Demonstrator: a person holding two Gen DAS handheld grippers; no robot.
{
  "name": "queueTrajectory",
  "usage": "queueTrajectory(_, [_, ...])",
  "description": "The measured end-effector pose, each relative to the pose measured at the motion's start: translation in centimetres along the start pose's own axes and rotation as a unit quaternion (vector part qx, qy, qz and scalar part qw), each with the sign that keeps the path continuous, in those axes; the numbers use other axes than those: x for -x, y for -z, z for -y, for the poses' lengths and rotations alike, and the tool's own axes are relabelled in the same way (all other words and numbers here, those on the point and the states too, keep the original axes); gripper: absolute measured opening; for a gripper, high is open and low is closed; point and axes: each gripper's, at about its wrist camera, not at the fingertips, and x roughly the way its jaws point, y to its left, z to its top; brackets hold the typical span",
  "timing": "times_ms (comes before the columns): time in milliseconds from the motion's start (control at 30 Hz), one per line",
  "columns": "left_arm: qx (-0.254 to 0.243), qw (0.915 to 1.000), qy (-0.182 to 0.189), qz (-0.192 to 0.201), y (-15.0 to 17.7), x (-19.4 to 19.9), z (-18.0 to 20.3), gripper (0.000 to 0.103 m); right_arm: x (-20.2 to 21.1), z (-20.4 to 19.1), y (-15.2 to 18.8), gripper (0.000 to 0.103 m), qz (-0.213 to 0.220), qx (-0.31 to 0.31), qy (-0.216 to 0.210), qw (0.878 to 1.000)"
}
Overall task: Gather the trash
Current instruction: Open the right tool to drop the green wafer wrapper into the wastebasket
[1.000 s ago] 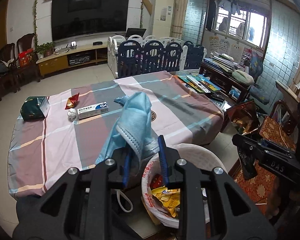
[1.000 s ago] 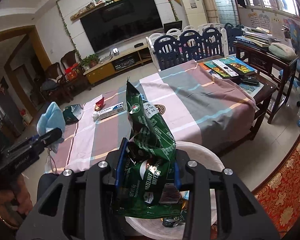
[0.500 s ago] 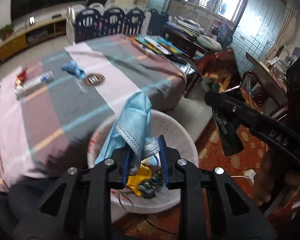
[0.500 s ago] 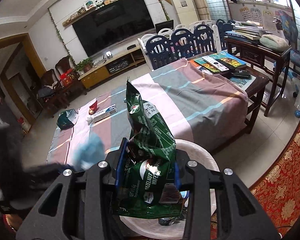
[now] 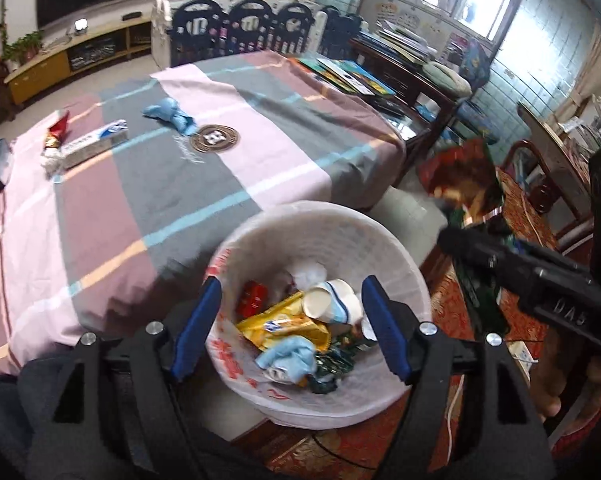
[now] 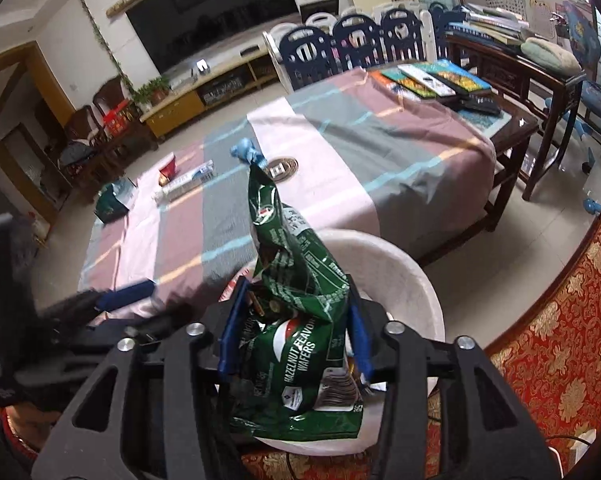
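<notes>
The left gripper (image 5: 290,326) has just been opened wide above the bin (image 5: 384,240); the mask (image 5: 288,356) lies inside. The wrapper (image 6: 296,320) sits between the right gripper (image 6: 294,326) jaws, just opened, contact unclear.

The left claw (image 5: 290,326) has just sprung open at lower centre — the blue face mask (image 5: 288,356) it pinched now lies in the white bin (image 5: 404,264). The right claw (image 6: 294,326) has also been widening, green wafer bag (image 6: 300,320) between its pads.
</notes>
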Motion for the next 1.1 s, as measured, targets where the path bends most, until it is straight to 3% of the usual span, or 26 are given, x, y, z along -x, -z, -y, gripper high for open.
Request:
queueTrajectory(33, [0.004,0.9999,-0.010,0.005,-0.1,0.2,-0.5,0.073,-0.2,0.1,0.1,0.061,-0.001,-0.003,0.002,1.000])
queueTrajectory(133, [0.025,0.9988,-0.037,0.021,-0.3,1.1,-2.2,0.075,0.2,0.5,0.1,0.071,0.008,-0.017,0.003,1.000])
queueTrajectory(333, [0.060,0.9957,-0.056,0.042,-0.6,2.5,-4.5,0.075,0.8,0.6,-0.2,0.073,0.022,-0.017,0.006,1.000])
queueTrajectory(567, [0.100,0.9882,-0.099,0.059,-0.6,3.0,-8.3,0.080,-0.8,-0.2,-0.2,0.073,0.005,-0.010,0.007,1.000])
queueTrajectory(867, [0.159,0.9681,-0.186,0.054,-1.7,-0.1,-20.6,0.080,-6.6,-1.3,0.2,0.073,-0.055,-0.004,0.011,0.998])
queueTrajectory(967, [0.179,0.9612,-0.205,0.047,-3.8,-2.2,-25.8,0.080,-9.1,-1.6,0.2,0.073,-0.079,-0.006,0.013,0.997])
queueTrajectory(1100, [0.189,0.9599,-0.203,0.036,-8.0,-5.7,-31.4,0.079,-11.8,-2.2,-0.5,0.073,-0.101,-0.012,0.007,0.995])
